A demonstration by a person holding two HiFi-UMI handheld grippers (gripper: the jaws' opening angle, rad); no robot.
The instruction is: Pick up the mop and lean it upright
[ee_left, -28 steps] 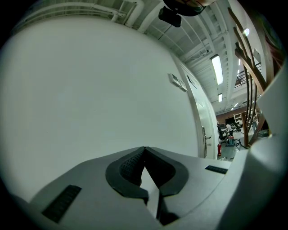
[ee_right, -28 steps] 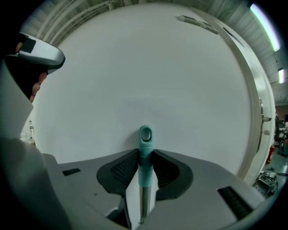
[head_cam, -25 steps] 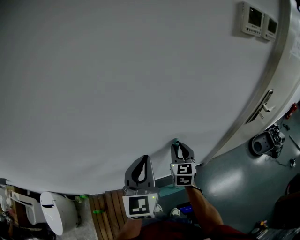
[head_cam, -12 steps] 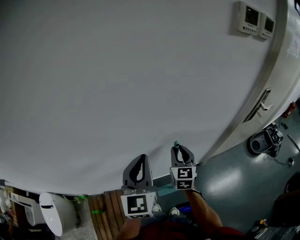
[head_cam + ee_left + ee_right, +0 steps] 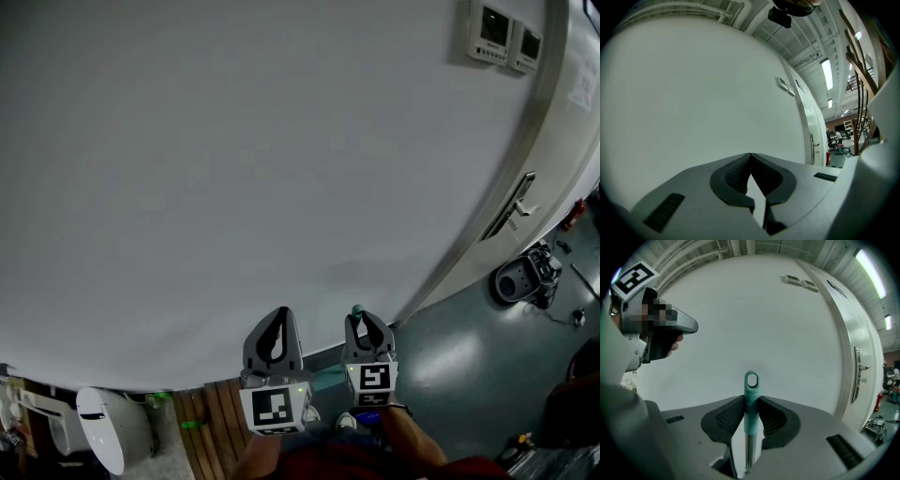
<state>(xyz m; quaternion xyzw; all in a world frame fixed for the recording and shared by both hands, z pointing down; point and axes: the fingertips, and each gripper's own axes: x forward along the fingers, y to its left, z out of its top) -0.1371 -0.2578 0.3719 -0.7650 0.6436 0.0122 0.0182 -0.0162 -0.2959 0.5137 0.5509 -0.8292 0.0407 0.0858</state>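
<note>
Right gripper view: the mop handle's teal end point(image 5: 751, 392) is being pinched by the right gripper point(image 5: 751, 401), barely shown in the head view. The left gripper point(image 5: 750, 156) is being kept pressed together, the right being drawn back from the wall point(image 5: 234, 169).

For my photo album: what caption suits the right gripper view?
Right tool clamped on a teal mop handle, facing a white wall beside a door.
</note>
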